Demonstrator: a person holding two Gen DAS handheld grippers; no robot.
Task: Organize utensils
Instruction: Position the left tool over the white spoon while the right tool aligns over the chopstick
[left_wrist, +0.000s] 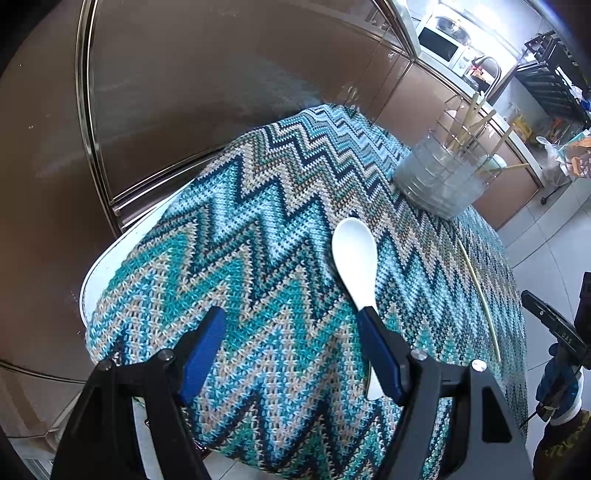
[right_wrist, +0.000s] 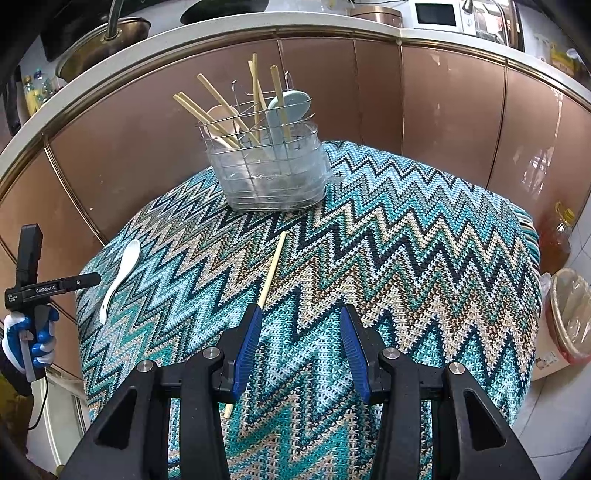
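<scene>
Holding two grippers over the table, we start with our left gripper (left_wrist: 291, 317). Its black arms end in flat blue pads (left_wrist: 205, 350), and they stand wide apart with nothing pressed between them. A white spoon (left_wrist: 354, 258) lies flat on the cloth; it is smooth and shiny, with a round bowl, and its thin handle passes just under the right-hand pad. We cannot tell if the pad touches it.

Our right gripper (right_wrist: 301, 312) has the same blue ribbed pads, set partly apart, and nothing is held between them. A single pale wooden chopstick (right_wrist: 271, 269), long and thin, lies on the cloth and runs under the left-hand pad.

Both lie on a knitted tablecloth (right_wrist: 406, 240) with zigzag stripes in teal, light blue, tan and dark blue. It looks bumpy and soft.

Farther back stands a utensil holder (right_wrist: 269, 173), made of thin wire around a clear plastic tub. Inside it we see several wooden chopsticks (right_wrist: 218, 110) leaning out, a pale blue spoon (right_wrist: 284, 110) and a pinkish spoon (right_wrist: 221, 118).

Behind the table are smooth brown cabinet doors (right_wrist: 443, 110).
</scene>
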